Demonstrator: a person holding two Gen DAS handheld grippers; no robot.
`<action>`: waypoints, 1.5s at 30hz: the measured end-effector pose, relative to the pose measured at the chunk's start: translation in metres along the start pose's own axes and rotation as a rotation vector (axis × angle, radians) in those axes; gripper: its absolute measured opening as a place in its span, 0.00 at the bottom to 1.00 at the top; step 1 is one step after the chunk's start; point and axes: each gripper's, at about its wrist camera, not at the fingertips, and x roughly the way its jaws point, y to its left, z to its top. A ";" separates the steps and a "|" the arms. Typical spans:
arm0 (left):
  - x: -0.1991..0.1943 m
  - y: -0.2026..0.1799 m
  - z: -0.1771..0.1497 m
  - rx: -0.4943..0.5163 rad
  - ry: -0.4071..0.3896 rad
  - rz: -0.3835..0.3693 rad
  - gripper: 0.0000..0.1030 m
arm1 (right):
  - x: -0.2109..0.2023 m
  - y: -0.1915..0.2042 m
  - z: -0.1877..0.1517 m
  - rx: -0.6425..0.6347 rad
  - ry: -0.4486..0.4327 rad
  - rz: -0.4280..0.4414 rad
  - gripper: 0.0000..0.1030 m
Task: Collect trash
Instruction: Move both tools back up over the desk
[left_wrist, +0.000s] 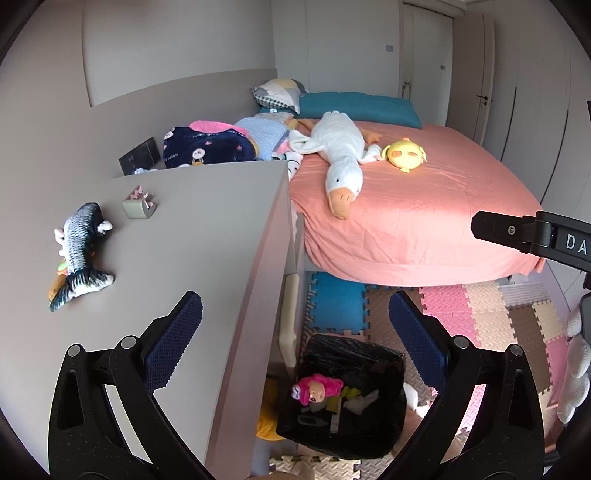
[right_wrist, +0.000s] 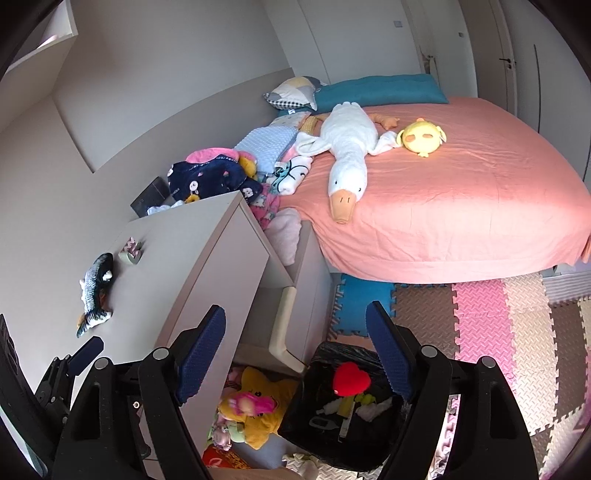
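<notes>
Both grippers hang released over the black-lined trash bin (left_wrist: 343, 398) on the floor near the bed (left_wrist: 424, 221). The left gripper (left_wrist: 295, 339) is spread wide with nothing between its pads; the right gripper (right_wrist: 295, 350) likewise grips nothing. A pink plush (left_wrist: 314, 391) lies in the bin, and a red heart (right_wrist: 351, 378) shows above it. A fish toy (left_wrist: 79, 251) rests on the grey surface (left_wrist: 203, 229) to the left.

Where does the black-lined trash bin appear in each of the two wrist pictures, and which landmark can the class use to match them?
Left wrist view: trash bin at bottom centre, between the open left gripper's fingers, beside the desk's edge.
Right wrist view: trash bin at bottom centre-right, under the right gripper's right-hand finger.
Shared landmark: the white goose plush on the pink bed.
</notes>
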 end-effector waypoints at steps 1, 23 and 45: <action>0.001 0.002 0.001 -0.008 0.003 -0.002 0.95 | 0.000 -0.002 0.000 0.001 -0.001 0.001 0.76; 0.005 0.024 0.002 -0.046 0.026 0.009 0.95 | 0.009 0.013 0.000 -0.035 0.024 0.013 0.76; 0.006 0.081 -0.001 -0.113 0.041 0.084 0.95 | 0.036 0.066 -0.003 -0.096 0.043 0.089 0.76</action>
